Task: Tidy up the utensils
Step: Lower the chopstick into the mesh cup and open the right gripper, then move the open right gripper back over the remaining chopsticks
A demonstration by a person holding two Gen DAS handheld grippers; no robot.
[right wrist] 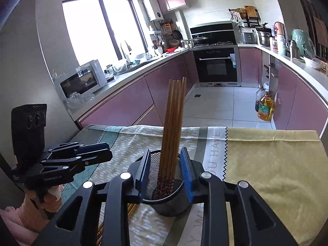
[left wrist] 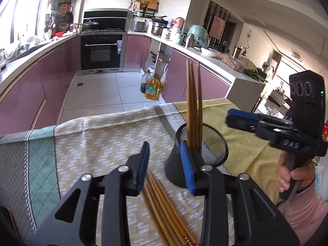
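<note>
A black mesh cup (left wrist: 213,143) stands on the cloth-covered table with a few wooden chopsticks (left wrist: 193,102) upright in it. Several more chopsticks (left wrist: 164,205) lie loose on the cloth. My left gripper (left wrist: 164,147) hovers open just over them, nothing between its blue pads. In the right wrist view the cup (right wrist: 170,203) sits straight ahead, and its chopsticks (right wrist: 174,123) rise between the spread fingers of my right gripper (right wrist: 165,151). The pads stand clear of the chopsticks. The left gripper (right wrist: 109,151) shows at the left, the right gripper (left wrist: 229,117) at the right of the other view.
A patterned cloth (left wrist: 102,133) and a yellow cloth (right wrist: 266,164) cover the table. Beyond its far edge lie the kitchen floor, pink cabinets and an oil bottle (left wrist: 152,89). A hand in a pink sleeve (left wrist: 303,194) holds the right gripper.
</note>
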